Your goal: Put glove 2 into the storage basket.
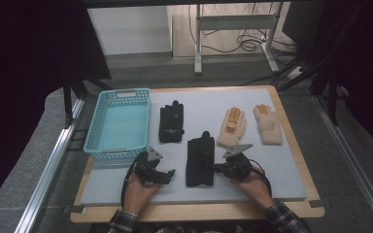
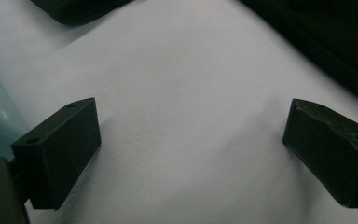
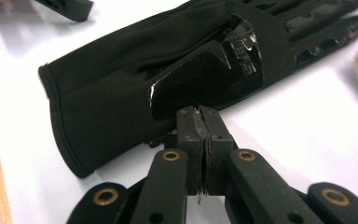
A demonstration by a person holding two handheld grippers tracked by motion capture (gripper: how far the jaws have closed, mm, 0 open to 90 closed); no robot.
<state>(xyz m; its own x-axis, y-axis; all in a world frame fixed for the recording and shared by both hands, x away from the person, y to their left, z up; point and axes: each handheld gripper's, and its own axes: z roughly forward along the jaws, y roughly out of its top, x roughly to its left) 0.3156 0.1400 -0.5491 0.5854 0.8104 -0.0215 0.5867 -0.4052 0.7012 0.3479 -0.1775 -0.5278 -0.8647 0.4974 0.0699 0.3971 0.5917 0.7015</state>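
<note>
Pale grey matte worktop with a wooden rim carries a black stretch-fabric glove with glossy rubbery patches, lying flat at its near middle. Right hand-held gripper is clenched, tips meeting at that glove's edge. Left hand-held gripper is released beside it. Farther off lie another black glove, two fuzzy cream mittens and a turquoise lattice plastic basket.

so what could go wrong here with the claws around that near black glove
The right claw is shut with its tips at the near black glove's edge and nothing between them, so it may only push the glove. The left claw is open over bare mat; swinging it could knock the blue basket beside it.
</note>
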